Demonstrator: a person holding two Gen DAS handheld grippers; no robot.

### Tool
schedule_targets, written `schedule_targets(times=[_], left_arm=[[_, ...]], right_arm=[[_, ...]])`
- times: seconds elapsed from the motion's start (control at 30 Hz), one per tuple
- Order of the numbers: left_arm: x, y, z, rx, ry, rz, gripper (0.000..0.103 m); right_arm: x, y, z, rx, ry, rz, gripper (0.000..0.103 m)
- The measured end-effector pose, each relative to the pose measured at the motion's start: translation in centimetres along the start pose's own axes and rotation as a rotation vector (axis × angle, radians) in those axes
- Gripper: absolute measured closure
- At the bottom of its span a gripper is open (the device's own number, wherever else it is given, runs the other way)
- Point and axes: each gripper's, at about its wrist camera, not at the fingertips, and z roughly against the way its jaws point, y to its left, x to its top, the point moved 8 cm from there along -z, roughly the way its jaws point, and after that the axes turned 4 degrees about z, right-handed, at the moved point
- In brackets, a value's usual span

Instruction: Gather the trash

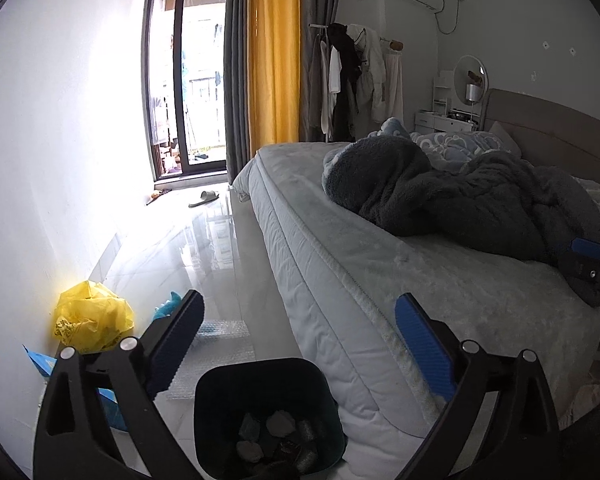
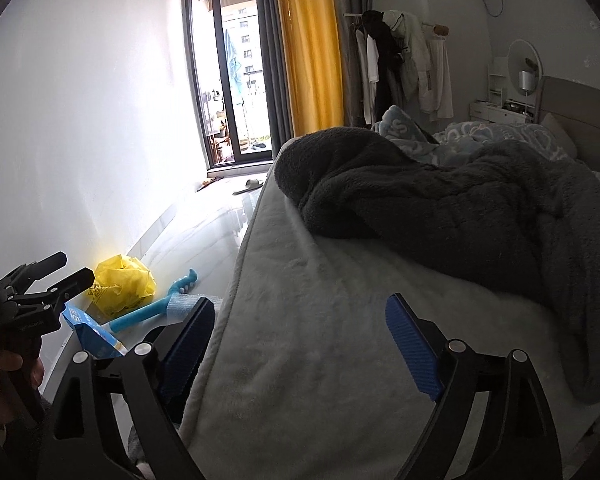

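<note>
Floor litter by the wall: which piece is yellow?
The crumpled yellow plastic bag against the wall; the long toy and flat packet beside it are blue.

Both tools (left point(image 1: 300, 340), right point(image 2: 300, 340)) agape, empty

1 trash bin point(image 1: 260, 392), 1 yellow plastic bag point(image 2: 122, 288), 1 blue toy point(image 2: 156, 310), 1 blue packet point(image 2: 90, 330), 1 bubble wrap sheet point(image 1: 216, 344), 1 slipper point(image 1: 204, 198), 1 bed point(image 2: 300, 360), 2 blankets.

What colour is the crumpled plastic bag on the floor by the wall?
Yellow, with some dark print; the crumpled plastic bag shows best in the right wrist view.
</note>
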Motion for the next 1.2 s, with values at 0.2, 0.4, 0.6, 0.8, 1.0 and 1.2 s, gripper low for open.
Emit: schedule_targets(times=[0.2, 0.4, 0.6, 0.8, 1.0, 1.2], left_arm=[[-1.0, -1.2, 2.7, 0.03, -0.039, 0.001, 0.003], [-1.8, -3.1, 5.0, -0.01, -0.066, -0.033, 0.003], [-2.3, -3.8, 7.2, -0.014, -0.087, -0.05, 0.003], [-3.1, -4.1, 7.8, -0.02, -0.08, -0.028, 0.003], [-3.6, -4.0, 7.2, -0.005, -0.063, -0.029, 0.003], [-3.9, -4.2, 7.0, -0.011, -0.054, -0.04, 0.003]], right_arm=[[-0.3, -0.8, 4.0, -0.028, -0.044, 0.034, 0.004], [-1.5, -1.8, 7.5, -0.035, -0.075, 0.005, 0.003], [-3.1, -2.5, 10.6, -0.039, -0.093, -0.022, 0.003], [-3.8, -2.6, 12.0, -0.032, -0.109, -0.006, 0.003], [-4.1, -2.9, 12.9, -0.014, -0.125, -0.014, 0.003], [-4.0, -2.8, 12.7, 0.004, -0.135, -0.029, 0.003]])
